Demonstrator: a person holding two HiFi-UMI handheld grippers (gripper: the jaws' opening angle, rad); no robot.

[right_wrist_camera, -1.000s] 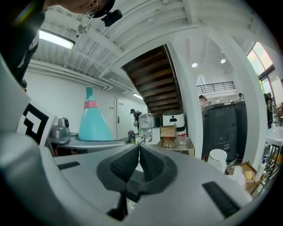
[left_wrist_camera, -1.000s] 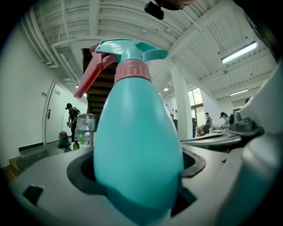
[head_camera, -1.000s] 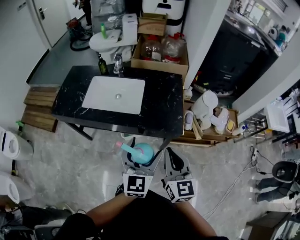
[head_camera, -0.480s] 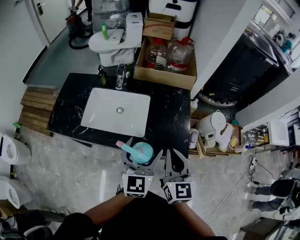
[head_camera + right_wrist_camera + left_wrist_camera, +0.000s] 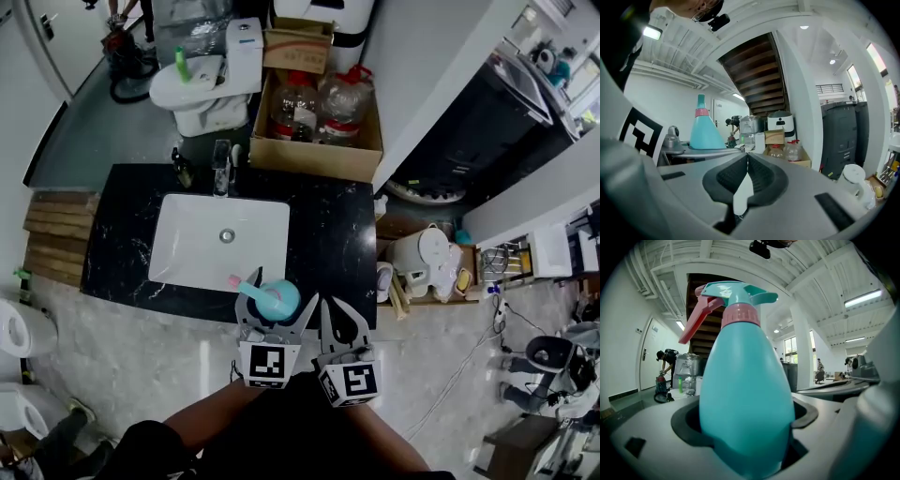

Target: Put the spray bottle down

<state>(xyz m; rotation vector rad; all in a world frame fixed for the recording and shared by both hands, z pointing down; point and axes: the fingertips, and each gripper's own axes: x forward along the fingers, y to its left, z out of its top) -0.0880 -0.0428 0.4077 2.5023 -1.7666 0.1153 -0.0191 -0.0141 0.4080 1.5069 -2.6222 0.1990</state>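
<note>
While the teal spray bottle (image 5: 745, 394) is pinched upright by its wide body in the left gripper (image 5: 276, 303), over the front edge of the black countertop (image 5: 330, 234) just beside the white sink basin (image 5: 202, 246), the carrying step is judged to be in hand, with nothing yet set down. The right gripper (image 5: 329, 307) is held alongside, its jaws pressed together on nothing. Next, bare countertop should be reached, the base lowered until it is borne flat, and only then the jaws released.
</note>
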